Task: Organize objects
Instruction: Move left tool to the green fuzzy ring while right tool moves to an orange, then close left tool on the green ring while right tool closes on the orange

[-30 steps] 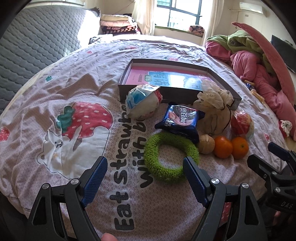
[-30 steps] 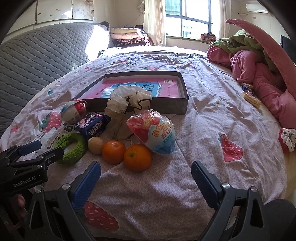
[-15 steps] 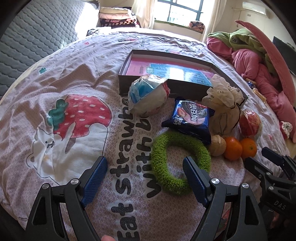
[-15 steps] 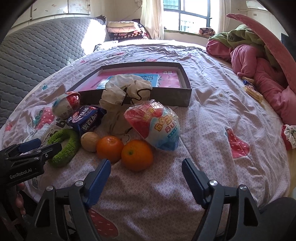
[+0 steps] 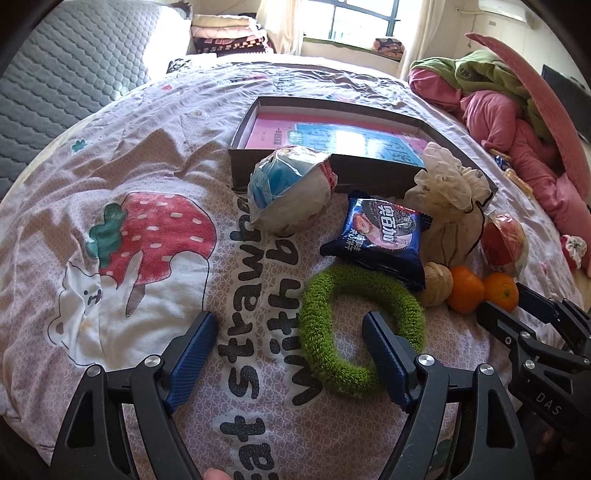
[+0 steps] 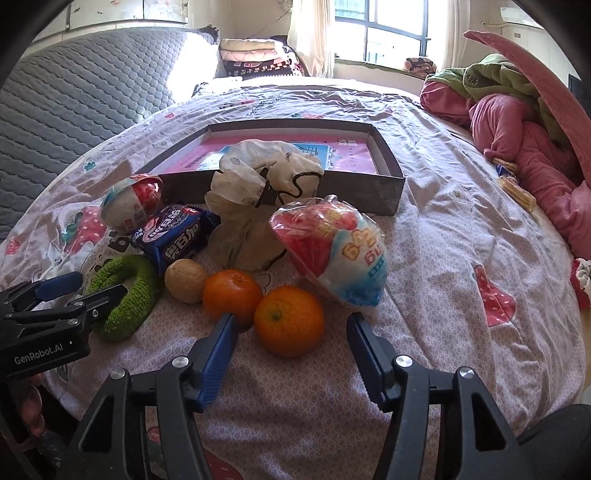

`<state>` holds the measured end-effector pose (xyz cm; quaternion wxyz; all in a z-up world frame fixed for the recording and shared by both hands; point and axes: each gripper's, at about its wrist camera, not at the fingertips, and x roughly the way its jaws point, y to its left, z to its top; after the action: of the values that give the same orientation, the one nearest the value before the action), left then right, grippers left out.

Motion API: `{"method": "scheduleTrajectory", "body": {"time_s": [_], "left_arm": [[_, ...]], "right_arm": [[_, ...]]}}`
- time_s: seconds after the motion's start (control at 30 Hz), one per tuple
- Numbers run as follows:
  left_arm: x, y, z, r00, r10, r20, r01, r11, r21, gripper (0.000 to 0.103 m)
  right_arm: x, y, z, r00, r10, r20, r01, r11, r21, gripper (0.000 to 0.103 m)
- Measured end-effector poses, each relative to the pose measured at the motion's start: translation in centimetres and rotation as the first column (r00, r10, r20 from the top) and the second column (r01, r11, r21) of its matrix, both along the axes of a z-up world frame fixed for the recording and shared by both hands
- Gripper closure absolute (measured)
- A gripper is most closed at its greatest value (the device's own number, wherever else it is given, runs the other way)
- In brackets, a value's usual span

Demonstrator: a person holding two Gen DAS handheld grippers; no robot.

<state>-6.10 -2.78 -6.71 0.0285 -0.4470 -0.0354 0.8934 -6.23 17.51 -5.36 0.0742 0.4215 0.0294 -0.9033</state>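
A: Orange (image 6: 289, 320), nearest of the pair, sitting on the bedspread (image 6: 443, 229) right between the spread blue pads of the right gripper (image 6: 290, 326). Jaws wide apart, closed on nothing.

B: Second orange (image 6: 232, 294) just behind and to its left, touching it. Left pad's tip (image 6: 225, 332) right against that one's front.

A: And the left gripper (image 5: 286, 338)?

B: Likewise gaping, nothing held. Right-hand pad (image 5: 384, 354) poised over the hole of the green fuzzy ring (image 5: 360, 325), left-hand pad over bare cloth beside the printed lettering.

A: Walnut (image 6: 185, 280) next, between ring and oranges, close beside the second orange.

B: Behind that, dark blue biscuit packet (image 6: 173, 236), one corner lying over the ring's far edge. Cream drawstring pouch (image 6: 255, 206) at centre, standing upright, neck bunched.

A: Red and blue snack bag (image 6: 332, 251) just right of the pouch, leaning toward the nearest orange.

B: On the far left, round wrapped snack (image 6: 132, 206) against the front wall of the box.

A: Shallow dark box (image 6: 388, 184) beyond everything, open on top, pink and blue printed sheet inside. None of the loose things in it.

B: Farther still, quilted grey headboard (image 6: 92, 92) to the left, heap of pink and green bedding (image 6: 517, 118) to the right, window (image 6: 391, 33) at the back
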Motion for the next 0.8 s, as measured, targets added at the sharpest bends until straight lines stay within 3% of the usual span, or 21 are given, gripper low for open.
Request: {"method": "scheduleTrajectory", "body": {"time_s": [0.07,0.13,0.57,0.8], "left_arm": [[-0.2,0.2,0.1,1.0,0.001,-0.001,-0.001,1.0,-0.006,0.026],[-0.3,0.5,0.3,1.0,-0.004,-0.01,0.004,1.0,-0.016,0.043],[-0.2,1.9,0.1,0.998,-0.063,-0.015,0.063,0.998,-0.018,0.058],[0.0,2.1,0.2,0.997,-0.068,-0.018,0.068,0.997,-0.025,0.08]], "right_arm": [[-0.1,-0.1,-0.1,1.0,0.007,0.003,-0.007,1.0,-0.001,0.044],[-0.1,-0.2,-0.1,1.0,0.012,0.002,-0.012,1.0,-0.004,0.045],[0.0,0.4,-0.2,0.999,0.032,0.009,-0.031,0.998,-0.057,0.061],[0.0,0.7,-0.1,1.0,0.029,0.004,-0.029,0.997,-0.068,0.064]]}}
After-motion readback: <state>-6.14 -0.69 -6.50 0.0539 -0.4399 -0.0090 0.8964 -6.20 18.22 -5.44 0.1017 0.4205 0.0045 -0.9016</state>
